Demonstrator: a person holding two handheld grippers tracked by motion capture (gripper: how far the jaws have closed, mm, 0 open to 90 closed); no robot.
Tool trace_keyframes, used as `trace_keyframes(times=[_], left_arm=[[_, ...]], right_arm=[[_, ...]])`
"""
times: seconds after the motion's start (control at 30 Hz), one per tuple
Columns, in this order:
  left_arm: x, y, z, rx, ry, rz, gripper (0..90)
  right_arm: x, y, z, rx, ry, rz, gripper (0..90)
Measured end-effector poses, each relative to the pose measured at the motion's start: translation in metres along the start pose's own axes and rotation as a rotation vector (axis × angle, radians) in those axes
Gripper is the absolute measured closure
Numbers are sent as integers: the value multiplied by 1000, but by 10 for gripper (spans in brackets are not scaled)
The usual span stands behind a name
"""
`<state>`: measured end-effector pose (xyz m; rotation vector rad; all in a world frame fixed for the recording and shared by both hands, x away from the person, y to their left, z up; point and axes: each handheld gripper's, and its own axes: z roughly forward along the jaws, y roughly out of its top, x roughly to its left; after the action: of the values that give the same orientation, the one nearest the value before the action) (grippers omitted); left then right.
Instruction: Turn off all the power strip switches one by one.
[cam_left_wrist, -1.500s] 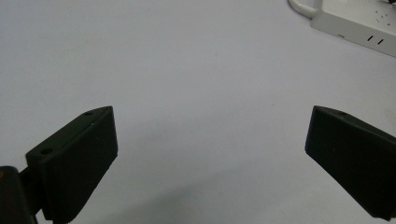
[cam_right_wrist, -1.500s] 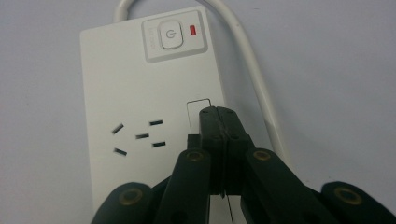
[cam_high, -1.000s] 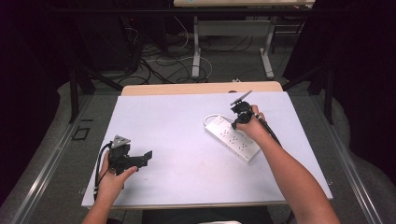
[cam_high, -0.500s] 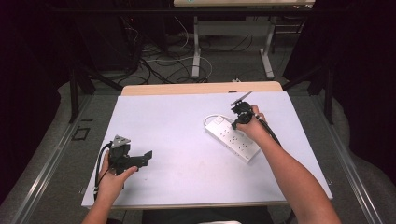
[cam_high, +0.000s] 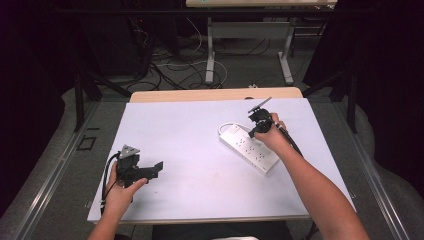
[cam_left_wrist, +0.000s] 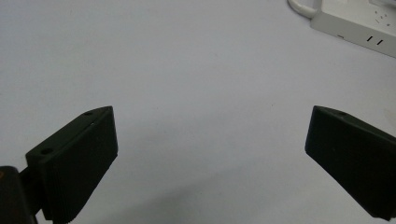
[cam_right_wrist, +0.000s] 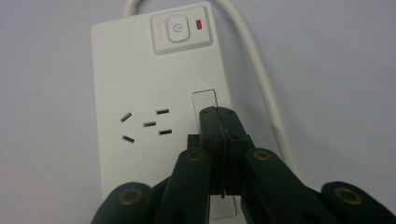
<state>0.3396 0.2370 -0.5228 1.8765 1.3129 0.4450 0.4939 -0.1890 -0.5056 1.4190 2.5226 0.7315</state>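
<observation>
High view: a white table (cam_high: 200, 130) carries one white power strip (cam_high: 248, 148), lying at about 2 o'clock from the table's centre and angled toward 4 o'clock. No container stands on the table. The right gripper (cam_high: 257, 124) hangs over the strip's far end. Its jaws are pressed together with nothing between them, their tips above the narrow rectangular panel (cam_right_wrist: 204, 100) beside a socket (cam_right_wrist: 146, 124); whether they touch it cannot be told. The power button (cam_right_wrist: 174, 29) and a red indicator (cam_right_wrist: 200, 24) sit at 12 o'clock from the tips. The strip's white cord (cam_right_wrist: 263, 79) curves off its far end. The left gripper (cam_high: 150, 171) is at 8 o'clock near the front edge, jaws spread wide over bare surface. Open table lies between the two grippers, and along the far edge.
</observation>
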Motion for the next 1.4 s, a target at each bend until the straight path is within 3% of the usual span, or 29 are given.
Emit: trace_keyframes(times=[0.1, 0.17, 0.23, 0.27, 0.33, 0.37, 0.4, 0.43, 0.53, 0.57, 0.6, 0.63, 0.67, 0.83, 0.93, 0.97, 1.17, 1.4], left_arm=[[0, 0, 0, 3, 0, 1, 22], [0, 0, 0, 3, 0, 1, 22], [0, 0, -1, 6, 1, 5, 22], [0, 0, -1, 6, 1, 5, 22], [0, 0, 0, 2, 1, 1, 22], [0, 0, 0, 3, 1, 2, 22], [0, 0, -1, 8, 1, 5, 22], [0, 0, -1, 8, 1, 5, 22], [0, 0, -1, 4, 2, 4, 22], [0, 0, -1, 5, 3, 4, 22], [0, 0, -1, 5, 2, 5, 22], [0, 1, -1, 7, 2, 5, 22], [0, 1, -1, 8, 2, 6, 22], [0, 0, -1, 2, 1, 3, 22], [0, 0, 0, -2, -1, 4, 22], [0, 0, 0, -2, -1, 4, 22], [0, 0, 0, 1, 0, 10, 22], [0, 1, -1, 2, 3, 12, 22]], right_arm=[[0, 0, -1, 7, 4, -8, 900], [-1, -1, 0, -29, 16, -27, 900], [-1, -1, -5, 29, -3, -39, 900], [0, -2, -3, -11, 15, -22, 900], [-2, -2, -6, 6, 18, -43, 900], [-2, -3, -6, -5, 7, -40, 900], [-2, -4, -6, -20, 26, -25, 900], [-3, -4, -8, 7, 5, -24, 900], [-3, -6, -7, -38, 19, -1, 900], [-3, -6, -11, 4, 0, 11, 900], [-6, -7, -12, 14, -11, -21, 900], [-6, -9, -11, -11, 12, -18, 900], [-5, -9, -12, 5, 0, 3, 900], [-9, -15, -13, -6, 7, 2, 900], [-12, -18, -13, 9, 13, -30, 900], [-11, -19, -13, 6, 10, -11, 900], [-10, -21, -15, 29, 23, -35, 900], [-9, -23, -15, 36, 4, -58, 900]])
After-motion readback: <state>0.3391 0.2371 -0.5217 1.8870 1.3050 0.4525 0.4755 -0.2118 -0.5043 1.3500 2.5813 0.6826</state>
